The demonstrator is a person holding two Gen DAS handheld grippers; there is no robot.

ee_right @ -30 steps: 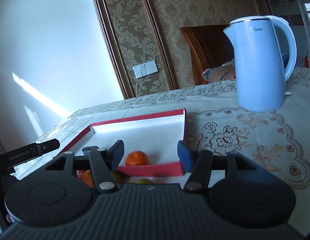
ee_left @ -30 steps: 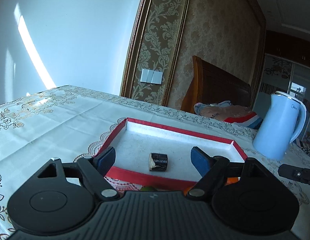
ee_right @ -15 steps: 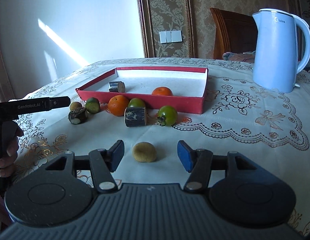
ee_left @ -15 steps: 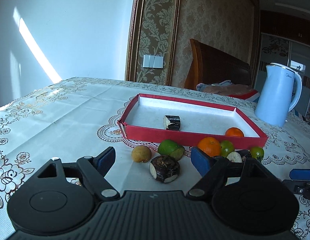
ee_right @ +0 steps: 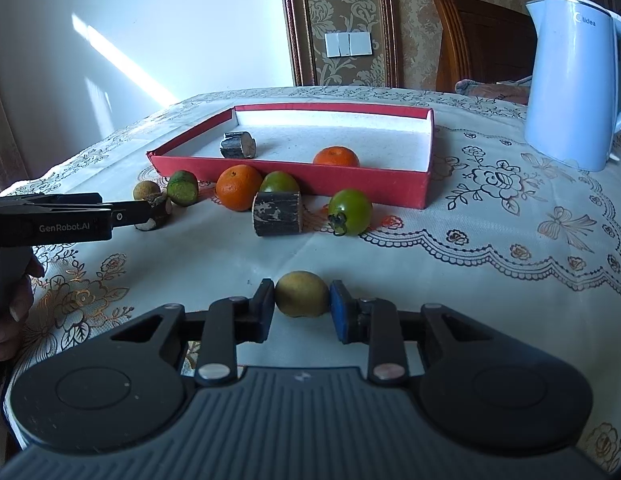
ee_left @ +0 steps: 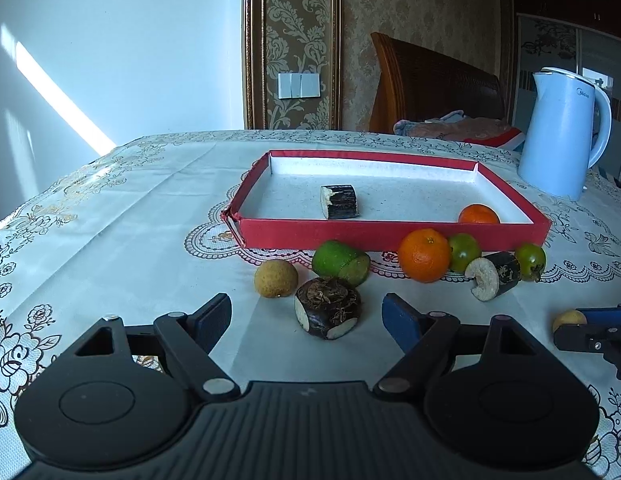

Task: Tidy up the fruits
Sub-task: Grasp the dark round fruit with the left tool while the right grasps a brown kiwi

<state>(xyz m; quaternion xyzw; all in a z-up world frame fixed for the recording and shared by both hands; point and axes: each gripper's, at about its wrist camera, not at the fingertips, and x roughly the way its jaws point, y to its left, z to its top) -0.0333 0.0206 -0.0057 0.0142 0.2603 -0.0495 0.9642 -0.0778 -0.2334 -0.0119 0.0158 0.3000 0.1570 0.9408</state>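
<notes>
My right gripper is shut on a small yellow-brown fruit lying on the tablecloth; both pads press its sides. My left gripper is open, with a dark peeled chunk on the cloth between its fingertips, untouched. Behind stands the red tray, holding a dark cylinder piece and an orange. In front of the tray lie a brown round fruit, a cut lime, another orange, two green tomatoes and a dark cut stick.
A pale blue kettle stands on the lace tablecloth to the right of the tray. A hand holds the left gripper at the table's left edge. A wooden headboard and a wall lie behind the table.
Both cameras tilted down from the tray to the fruits on the cloth. The right jaws closed onto the yellow-brown fruit. The left jaws stayed wide.
</notes>
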